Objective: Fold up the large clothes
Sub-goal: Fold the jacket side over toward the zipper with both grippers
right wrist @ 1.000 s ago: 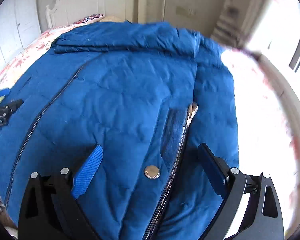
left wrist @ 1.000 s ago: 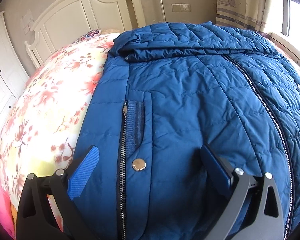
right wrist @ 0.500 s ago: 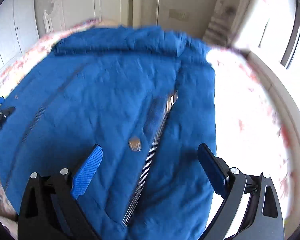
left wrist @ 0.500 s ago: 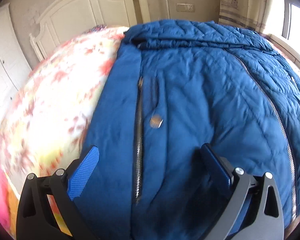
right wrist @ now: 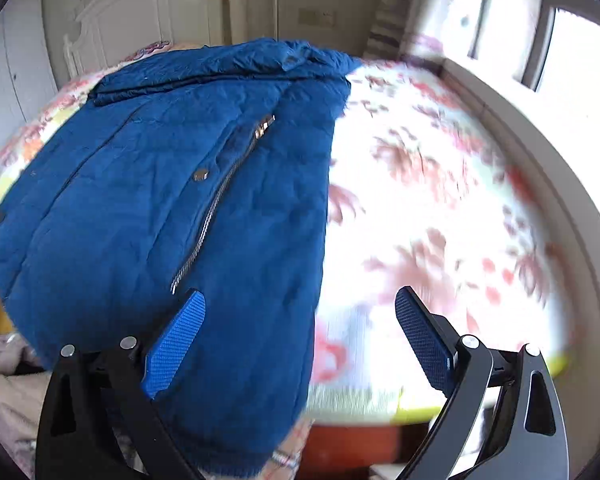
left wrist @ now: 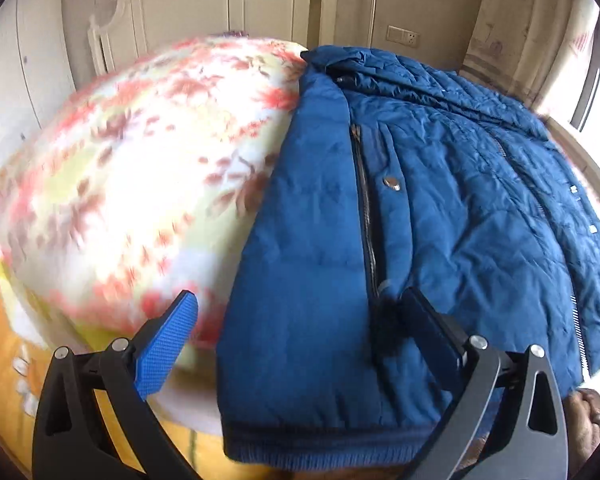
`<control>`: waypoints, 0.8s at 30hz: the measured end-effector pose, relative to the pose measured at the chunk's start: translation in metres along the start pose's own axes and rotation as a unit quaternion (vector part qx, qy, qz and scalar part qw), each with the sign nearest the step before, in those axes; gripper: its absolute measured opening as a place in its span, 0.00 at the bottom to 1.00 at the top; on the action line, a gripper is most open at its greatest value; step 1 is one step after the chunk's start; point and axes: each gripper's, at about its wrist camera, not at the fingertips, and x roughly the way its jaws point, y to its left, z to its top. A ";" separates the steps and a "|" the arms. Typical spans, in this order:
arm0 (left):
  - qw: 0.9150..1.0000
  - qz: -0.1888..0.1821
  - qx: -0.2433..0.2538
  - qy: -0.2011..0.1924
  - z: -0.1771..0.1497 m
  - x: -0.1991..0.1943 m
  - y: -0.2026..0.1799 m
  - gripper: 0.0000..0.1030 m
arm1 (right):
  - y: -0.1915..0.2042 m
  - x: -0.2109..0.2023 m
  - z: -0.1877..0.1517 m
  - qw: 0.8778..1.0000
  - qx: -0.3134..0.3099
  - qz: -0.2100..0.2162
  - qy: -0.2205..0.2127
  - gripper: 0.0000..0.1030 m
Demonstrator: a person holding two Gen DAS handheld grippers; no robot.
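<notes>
White panelled headboard (left wrist: 228, 12) and a floral bedspread (left wrist: 132, 168) fill the room ahead of me, and the blue padded jacket (left wrist: 440, 208) lies front-up across the bed, collar toward the headboard, ribbed hem hanging at the near edge. I judge it is spread flat like this so the sides can be brought inward for the first fold, which is not yet made.

My left gripper (left wrist: 300, 332) hangs above the jacket's left hem corner with its jaws spread wide and nothing between them — the corner sits roughly between the two blue pads. My right gripper (right wrist: 300, 336) is likewise gaping and empty, straddling the jacket's right side edge (right wrist: 324, 240), one pad over cloth, the other over the bedspread. Both look placed to take the two bottom corners together.

Pocket zippers (left wrist: 366, 216) and a metal snap (left wrist: 392, 183) lie near my left pads; I would keep clear of them. Bright window glare (right wrist: 580, 48) washes out the right side, and both views are blurred.
</notes>
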 end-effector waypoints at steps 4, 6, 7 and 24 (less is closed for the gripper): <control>1.000 -0.024 0.018 0.001 -0.016 -0.009 -0.008 0.95 | 0.015 -0.011 -0.025 1.000 0.002 0.024 -0.011 0.82; 0.999 -0.025 0.032 -0.003 -0.021 -0.014 -0.015 0.88 | 0.025 -0.013 -0.028 0.999 -0.008 0.042 -0.020 0.71; 0.999 -0.025 0.034 -0.006 -0.023 -0.015 -0.017 0.86 | 0.032 -0.011 -0.029 0.999 -0.017 0.039 -0.026 0.70; 0.999 -0.028 0.020 -0.023 -0.006 -0.009 -0.017 0.45 | 0.047 0.004 -0.021 0.996 -0.039 0.024 -0.078 0.59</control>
